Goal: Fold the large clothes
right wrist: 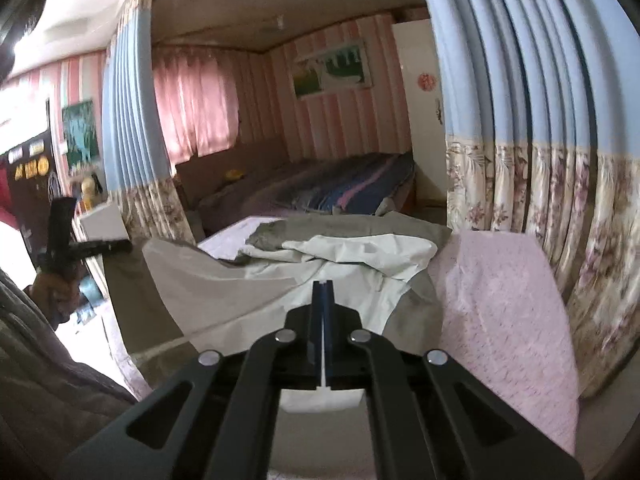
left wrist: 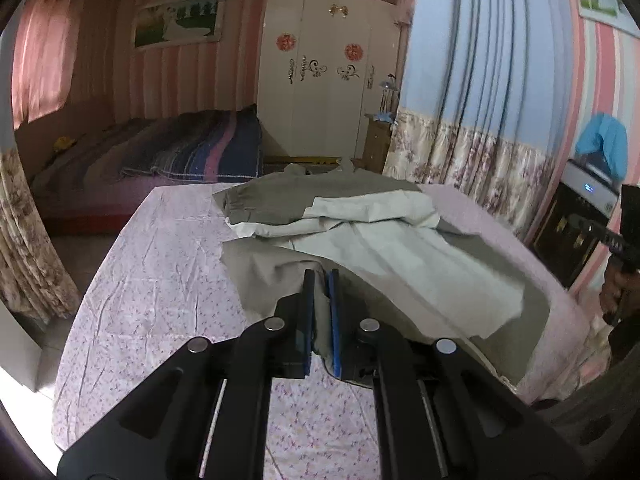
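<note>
Where the bench (left wrist: 160, 264) stood in the middle of the room, it was covered with a pale cloth (left wrist: 132, 320) printed with small pink flowers, creased all over, and along its right side a plain pink towel-like cover (right wrist: 500, 300) hung down. Behind it lay a bed (left wrist: 168, 152) under a striped blue and pink blanket, against pink striped walls with a framed picture (left wrist: 178, 20). A white wardrobe (left wrist: 324, 80) with red round stickers stood to the right of the bed, and blue curtains (left wrist: 480, 60) with a flowered lower band hung on either side of the opening. A pink curtain (right wrist: 192, 108) covered the window at the far left.

The garment (left wrist: 360, 216), grey-brown with large pale panels, lay bunched on the far half of the bench, its near edge lifted off the cloth. The left gripper (left wrist: 321, 280) was clenched on a grey fold of that near edge, the fabric pinched between its blue pads. The right gripper (right wrist: 322, 288) was likewise clamped tight on a pale part of the garment, a white strip showing between the pads. No containers could be made out on the bench.
</note>
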`<state>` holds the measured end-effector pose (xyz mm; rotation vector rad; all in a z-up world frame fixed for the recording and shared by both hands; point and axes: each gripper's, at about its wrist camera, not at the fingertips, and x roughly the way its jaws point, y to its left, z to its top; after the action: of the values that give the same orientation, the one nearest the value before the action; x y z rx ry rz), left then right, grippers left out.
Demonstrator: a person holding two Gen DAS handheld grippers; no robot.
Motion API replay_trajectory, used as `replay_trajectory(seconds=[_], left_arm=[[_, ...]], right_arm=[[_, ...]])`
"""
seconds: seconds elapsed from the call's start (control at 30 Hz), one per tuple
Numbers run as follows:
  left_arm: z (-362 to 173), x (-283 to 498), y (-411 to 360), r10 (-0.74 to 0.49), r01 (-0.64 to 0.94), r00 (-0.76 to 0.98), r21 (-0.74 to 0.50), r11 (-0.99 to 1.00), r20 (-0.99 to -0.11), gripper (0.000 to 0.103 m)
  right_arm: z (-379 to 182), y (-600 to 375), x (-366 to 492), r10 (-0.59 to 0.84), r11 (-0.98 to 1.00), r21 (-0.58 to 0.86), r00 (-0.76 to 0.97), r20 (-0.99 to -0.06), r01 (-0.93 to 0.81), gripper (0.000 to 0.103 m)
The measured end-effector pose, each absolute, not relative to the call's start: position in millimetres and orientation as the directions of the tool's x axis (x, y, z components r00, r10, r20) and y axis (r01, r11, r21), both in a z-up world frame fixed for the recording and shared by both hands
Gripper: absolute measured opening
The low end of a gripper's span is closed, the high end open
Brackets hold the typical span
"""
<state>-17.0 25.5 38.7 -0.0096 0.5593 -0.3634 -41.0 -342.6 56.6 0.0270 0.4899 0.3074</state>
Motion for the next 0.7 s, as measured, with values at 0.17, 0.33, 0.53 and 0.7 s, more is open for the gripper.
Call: replay_trajectory(seconds=[0.17,0.33,0.53,0.7], left_arm=[[24,-13,24,-0.317,0.318,0.776,-0.096,0.943,-0.546,0.005],[11,-10,33,-0.289,0.283,0.766,-0.103,0.954,-0.574,0.005],[-4,-4,34,-0.281,0.270,0.746,-0.112,0.956,-0.604,0.005],[-8,-1,29,-0.295,0.289,0.748,-0.107,0.951,-0.595,0.005]], right_arm=[[22,-363,-40,0.203,0.979,0.101,0.780,-0.591,-0.179,0.029],[-22,-383,-53,0.202,0.979,0.156,0.714,-0.670,-0.130,0.065],[-63,-376,-47,0.344,0.936,0.309,0.614,-0.711,-0.167,0.062],[-60,-351,-32,0.317,0.948,0.238,0.613,-0.724,-0.210,0.008]])
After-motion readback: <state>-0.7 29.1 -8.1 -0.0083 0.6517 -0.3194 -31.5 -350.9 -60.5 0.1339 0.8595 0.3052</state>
